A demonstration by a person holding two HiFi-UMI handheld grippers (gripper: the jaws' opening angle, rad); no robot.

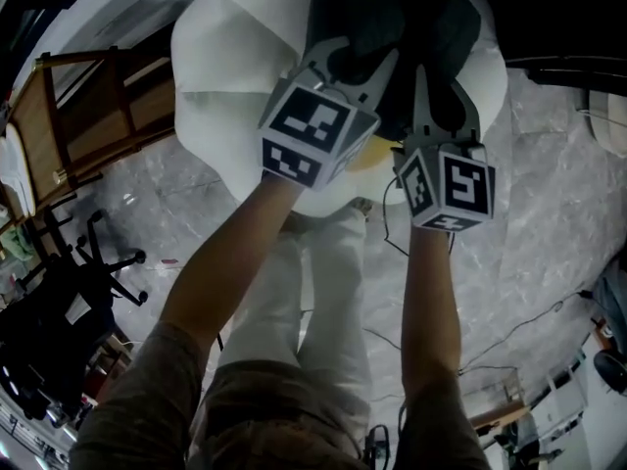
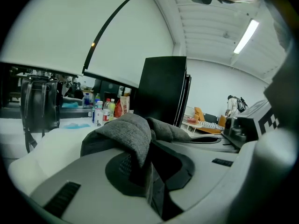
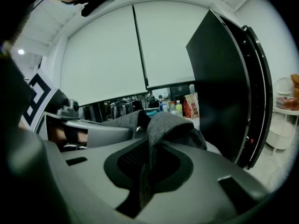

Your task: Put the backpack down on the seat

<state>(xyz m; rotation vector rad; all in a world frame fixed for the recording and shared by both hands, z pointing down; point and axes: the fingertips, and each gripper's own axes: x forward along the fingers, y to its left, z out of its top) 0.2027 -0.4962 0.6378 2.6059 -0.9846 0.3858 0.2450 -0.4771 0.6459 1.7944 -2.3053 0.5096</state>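
In the head view the dark grey backpack (image 1: 392, 18) hangs over a white cushioned seat (image 1: 225, 76), and I cannot tell whether it rests on it. My left gripper (image 1: 358, 52) is shut on a fold of the bag's fabric at its near left side. My right gripper (image 1: 443, 91) is shut on the fabric at the near right side. The left gripper view has grey cloth (image 2: 131, 134) bunched up and pinched where the jaws (image 2: 147, 171) meet. The right gripper view also has a grey fold (image 3: 168, 125) clamped between its jaws (image 3: 145, 171).
A wooden chair (image 1: 78, 116) and a black office chair (image 1: 59, 302) stand at the left on the marble floor. Cables (image 1: 509, 331) run across the floor at the right. Bottles (image 2: 100, 111), a black bag (image 2: 39, 108) and a tall black panel (image 2: 161, 90) lie beyond the seat.
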